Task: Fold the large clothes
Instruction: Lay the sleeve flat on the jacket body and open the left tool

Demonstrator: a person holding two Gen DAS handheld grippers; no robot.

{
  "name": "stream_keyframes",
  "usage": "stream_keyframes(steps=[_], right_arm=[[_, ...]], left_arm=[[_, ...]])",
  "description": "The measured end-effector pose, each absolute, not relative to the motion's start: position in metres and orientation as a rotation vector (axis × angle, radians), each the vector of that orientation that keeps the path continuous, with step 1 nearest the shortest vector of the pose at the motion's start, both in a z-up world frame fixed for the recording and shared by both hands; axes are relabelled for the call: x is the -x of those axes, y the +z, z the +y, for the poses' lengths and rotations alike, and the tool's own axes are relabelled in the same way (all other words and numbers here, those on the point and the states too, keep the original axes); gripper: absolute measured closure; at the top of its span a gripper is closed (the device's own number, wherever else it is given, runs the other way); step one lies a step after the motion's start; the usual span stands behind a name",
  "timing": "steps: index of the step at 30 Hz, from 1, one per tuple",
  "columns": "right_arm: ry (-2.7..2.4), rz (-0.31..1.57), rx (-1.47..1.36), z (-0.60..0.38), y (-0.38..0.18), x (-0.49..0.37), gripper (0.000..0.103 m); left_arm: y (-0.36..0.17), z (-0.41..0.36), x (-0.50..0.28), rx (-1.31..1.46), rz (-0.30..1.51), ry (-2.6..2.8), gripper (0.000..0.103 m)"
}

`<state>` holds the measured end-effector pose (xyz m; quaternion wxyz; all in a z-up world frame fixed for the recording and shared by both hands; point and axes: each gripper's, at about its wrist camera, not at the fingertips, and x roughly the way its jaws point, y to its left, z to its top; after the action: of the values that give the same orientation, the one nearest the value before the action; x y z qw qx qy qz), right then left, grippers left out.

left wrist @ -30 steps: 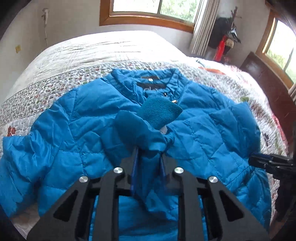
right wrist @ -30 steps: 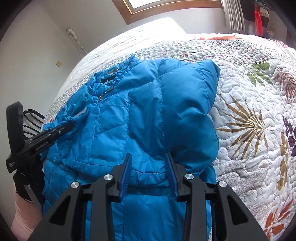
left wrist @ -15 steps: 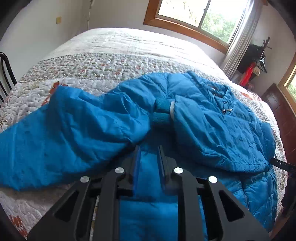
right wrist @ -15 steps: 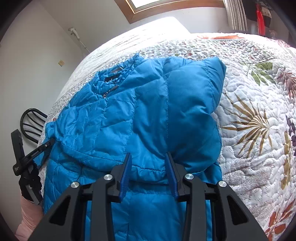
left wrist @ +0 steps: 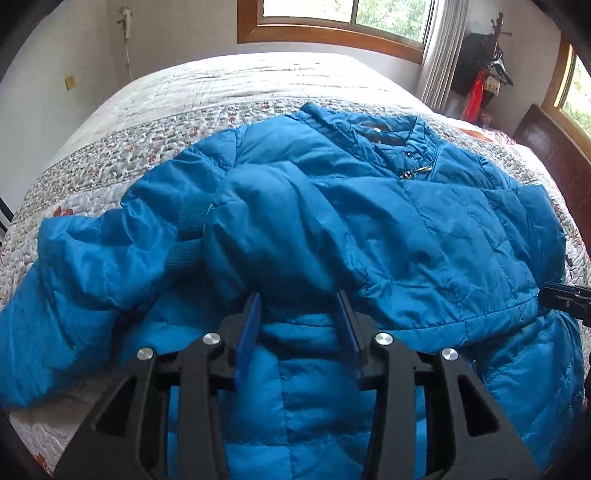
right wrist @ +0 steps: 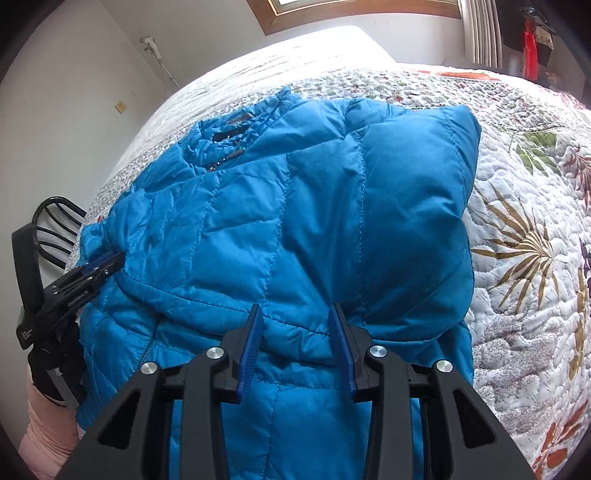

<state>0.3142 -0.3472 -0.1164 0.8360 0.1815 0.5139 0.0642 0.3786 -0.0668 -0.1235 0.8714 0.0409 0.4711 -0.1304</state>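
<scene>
With both sleeves already folded across the blue jacket point(left wrist: 424, 229) ahead, left tongs point(left wrist: 297, 314) and right tongs point(right wrist: 295, 325) gape wide, holding nothing, so folding the body seems left.

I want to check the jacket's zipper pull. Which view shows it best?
The left wrist view: the zipper pull shows plainly just below the blue puffer jacket's collar. The right wrist view shows that neck area small and crumpled, the pull barely discernible.

Floral quilt point(right wrist: 524, 236) on bed; wood-framed window point(left wrist: 332, 22); black chair point(right wrist: 55, 229).
</scene>
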Motion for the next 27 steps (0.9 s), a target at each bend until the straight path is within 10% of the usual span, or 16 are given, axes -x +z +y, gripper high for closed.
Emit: stream_keyframes(steps=[20, 27], right_arm=[[0.107, 1.037, -0.368, -0.343, -0.116, -0.308, 0.065], [-0.002, 0.971, -0.365, -0.366, -0.073, -0.265, 0.051]], left_arm=[[-0.126, -0.064, -0.37, -0.084, 0.946, -0.267, 0.062], [-0.083, -0.007, -0.335, -0.01, 0.9, -0.217, 0.035]])
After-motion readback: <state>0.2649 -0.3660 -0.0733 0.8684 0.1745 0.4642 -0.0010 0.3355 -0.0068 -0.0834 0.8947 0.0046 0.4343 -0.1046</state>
